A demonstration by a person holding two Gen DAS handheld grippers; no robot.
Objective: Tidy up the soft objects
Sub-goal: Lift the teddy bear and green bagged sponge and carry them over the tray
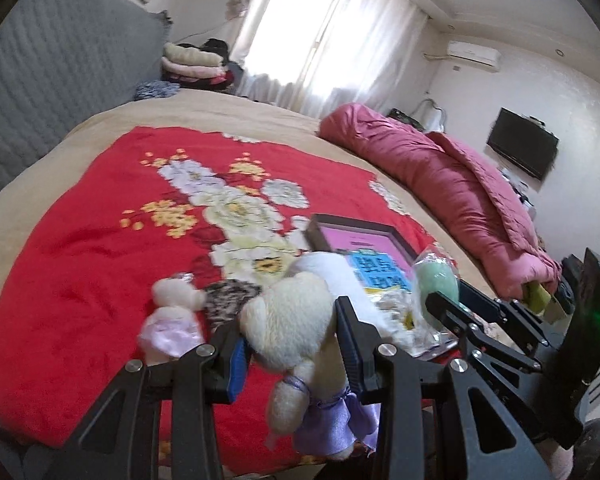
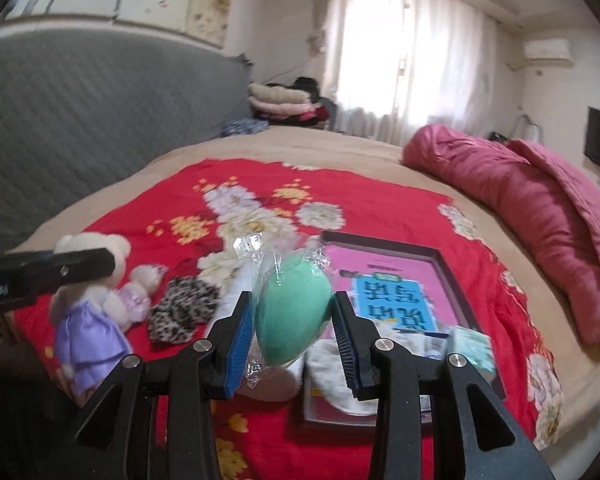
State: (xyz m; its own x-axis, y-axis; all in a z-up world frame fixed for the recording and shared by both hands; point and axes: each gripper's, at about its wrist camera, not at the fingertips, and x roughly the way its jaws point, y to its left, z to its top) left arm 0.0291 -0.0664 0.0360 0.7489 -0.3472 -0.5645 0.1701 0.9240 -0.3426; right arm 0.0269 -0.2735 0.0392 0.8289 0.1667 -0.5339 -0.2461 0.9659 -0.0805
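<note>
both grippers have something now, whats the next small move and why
Probably carry the right gripper forward over the open box and release there. Its jaws are clamped on the wrapped green sponge, the box lies just ahead to the right, and the left gripper already holds the bear in the purple dress.

We see a cream bear [image 1: 288, 320] in a lilac dress, raised off the red blanket, head up and dress hanging down. At its 9 o'clock a smaller bear [image 1: 172, 316] in pale pink lies on the blanket, with a leopard scrunchie [image 1: 228, 300] just beside it at 3 o'clock. A mint green egg-shaped sponge [image 2: 292, 312] in clear crinkled wrap is held upright, narrow end down, above a white roll [image 2: 272, 380] near the framed box [image 2: 452, 280].
</note>
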